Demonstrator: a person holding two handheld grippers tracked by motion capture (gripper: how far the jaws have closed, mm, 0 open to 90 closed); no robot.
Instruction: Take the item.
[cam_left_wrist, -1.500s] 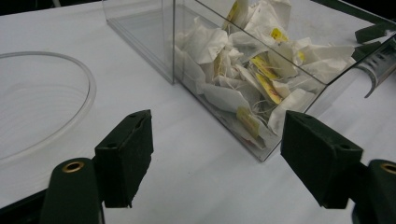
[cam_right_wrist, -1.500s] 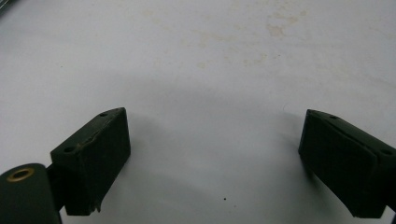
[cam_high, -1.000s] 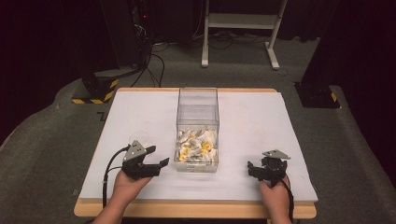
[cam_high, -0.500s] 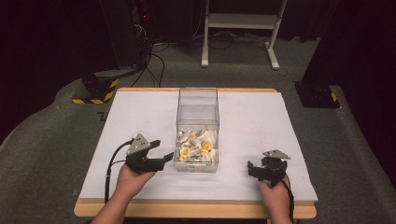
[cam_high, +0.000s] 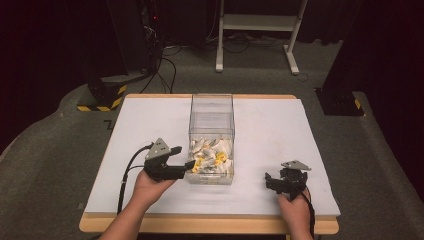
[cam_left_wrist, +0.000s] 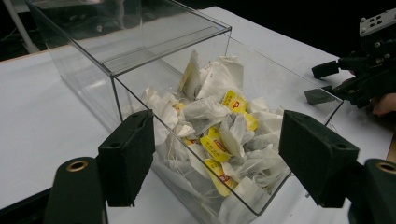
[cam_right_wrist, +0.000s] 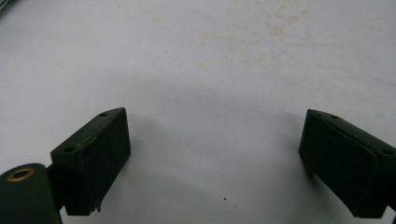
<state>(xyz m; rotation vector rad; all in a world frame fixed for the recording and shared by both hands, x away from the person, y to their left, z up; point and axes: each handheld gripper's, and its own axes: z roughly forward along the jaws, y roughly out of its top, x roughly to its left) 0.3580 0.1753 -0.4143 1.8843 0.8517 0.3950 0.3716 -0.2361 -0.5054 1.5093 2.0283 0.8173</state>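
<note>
Left gripper (cam_high: 186, 158) released at the box (cam_high: 211, 107) edge; tea bags (cam_left_wrist: 219, 135) all inside. Right gripper (cam_high: 272, 181) released, idle.

High view: above near table edge, facing forward and down.
Left gripper view: close on clear plastic box (cam_left_wrist: 154, 60), also in high view (cam_high: 211, 120).
Right gripper view: close, facing white tabletop (cam_right_wrist: 196, 60).

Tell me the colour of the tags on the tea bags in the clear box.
Yellow with a red mark, on the tea bags; clearest in the left gripper view.
</note>
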